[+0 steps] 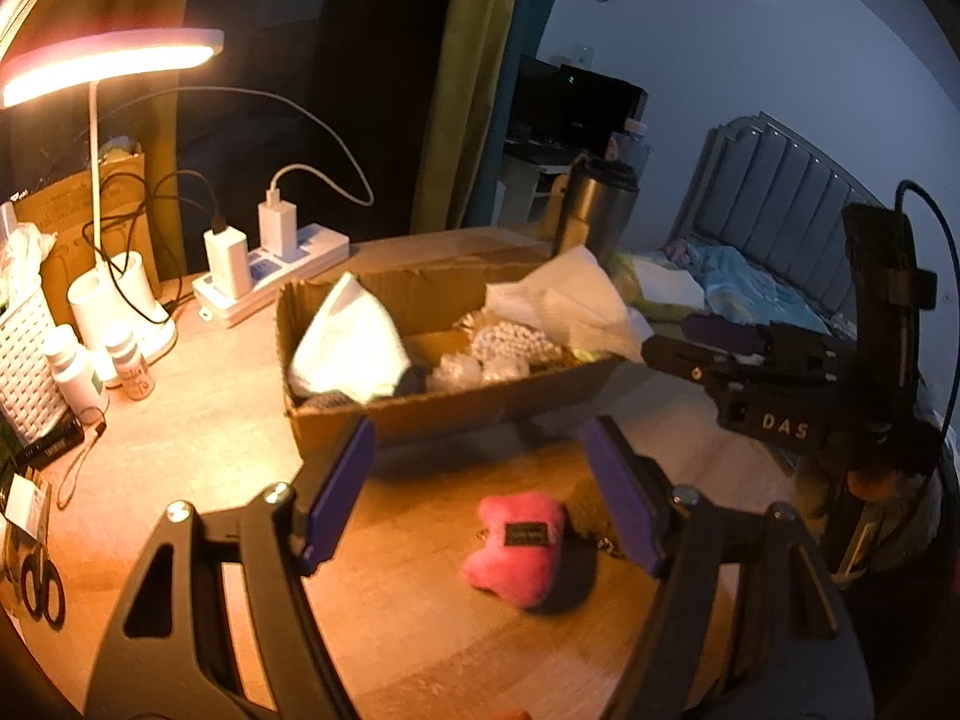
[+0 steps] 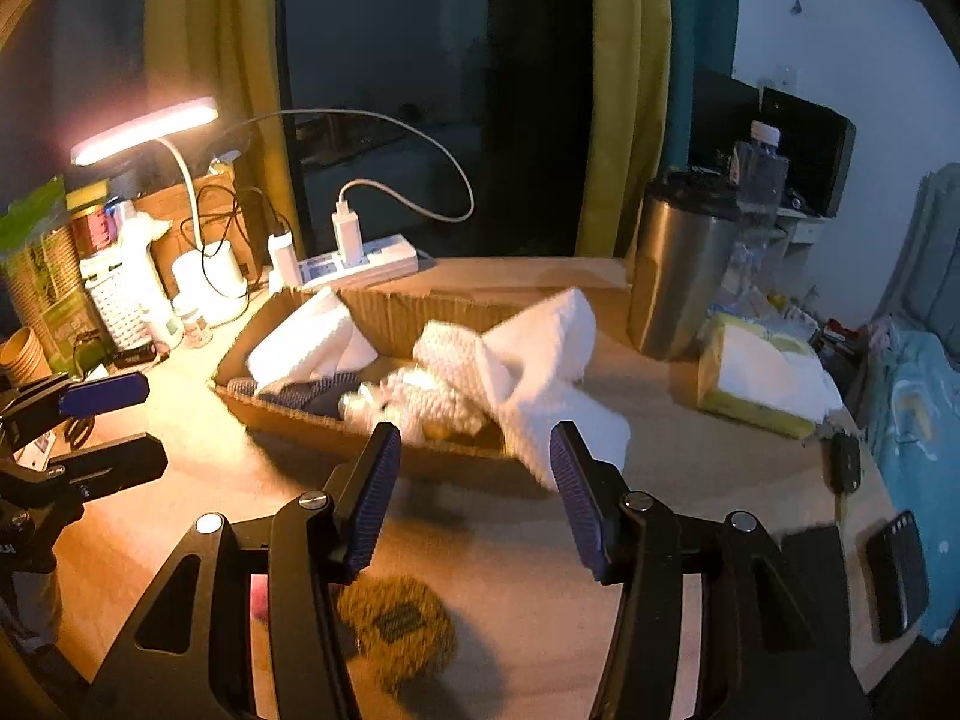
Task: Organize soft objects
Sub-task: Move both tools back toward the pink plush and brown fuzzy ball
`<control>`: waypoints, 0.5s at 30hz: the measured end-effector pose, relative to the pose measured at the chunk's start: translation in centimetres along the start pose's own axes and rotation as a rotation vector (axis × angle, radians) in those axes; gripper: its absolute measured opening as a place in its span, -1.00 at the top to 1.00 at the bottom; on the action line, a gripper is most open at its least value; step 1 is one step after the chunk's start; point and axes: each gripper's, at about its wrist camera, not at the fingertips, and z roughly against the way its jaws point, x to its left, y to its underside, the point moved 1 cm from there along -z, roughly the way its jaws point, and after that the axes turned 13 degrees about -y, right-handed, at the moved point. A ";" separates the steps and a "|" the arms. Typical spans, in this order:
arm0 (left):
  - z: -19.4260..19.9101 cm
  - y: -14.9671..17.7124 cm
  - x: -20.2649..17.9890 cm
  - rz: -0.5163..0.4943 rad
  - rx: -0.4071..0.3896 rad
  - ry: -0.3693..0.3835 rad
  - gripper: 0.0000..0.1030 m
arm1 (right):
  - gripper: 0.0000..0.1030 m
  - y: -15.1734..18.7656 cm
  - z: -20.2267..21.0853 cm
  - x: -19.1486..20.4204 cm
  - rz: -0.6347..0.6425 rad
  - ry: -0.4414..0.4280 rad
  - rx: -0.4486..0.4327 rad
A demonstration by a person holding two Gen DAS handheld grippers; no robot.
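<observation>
A shallow cardboard box (image 1: 456, 402) (image 2: 420, 300) on the wooden desk holds white towels (image 1: 348, 348) (image 2: 540, 360), a knitted white item (image 1: 510, 342) and a dark cloth (image 2: 312, 393). A pink plush toy (image 1: 519, 549) lies on the desk in front of the box, between the fingers of my open, empty left gripper (image 1: 480, 480). A brown-green fuzzy plush (image 2: 399, 624) lies beside it, below my open, empty right gripper (image 2: 474, 492). The right gripper also shows in the left wrist view (image 1: 708, 342), near the box's right end. The left gripper shows at the left edge of the right wrist view (image 2: 120, 420).
A lit desk lamp (image 1: 108, 60), power strip with chargers (image 1: 270, 270), bottles (image 1: 72, 366), white basket (image 1: 24, 360) and scissors (image 1: 42, 588) crowd the left. A steel tumbler (image 2: 678, 264), tissue pack (image 2: 762, 378), car key (image 2: 843, 468) and phone (image 2: 897, 576) sit right.
</observation>
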 end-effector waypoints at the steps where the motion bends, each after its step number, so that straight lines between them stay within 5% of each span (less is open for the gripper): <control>1: 0.1 0.3 -0.2 -0.001 0.002 0.003 -0.44 | -0.07 0.4 0.1 0.1 -0.002 0.000 0.003; 15: 0.3 4.5 -0.9 -0.015 0.055 0.009 -0.44 | -0.08 5.7 -0.2 1.5 -0.036 -0.021 0.060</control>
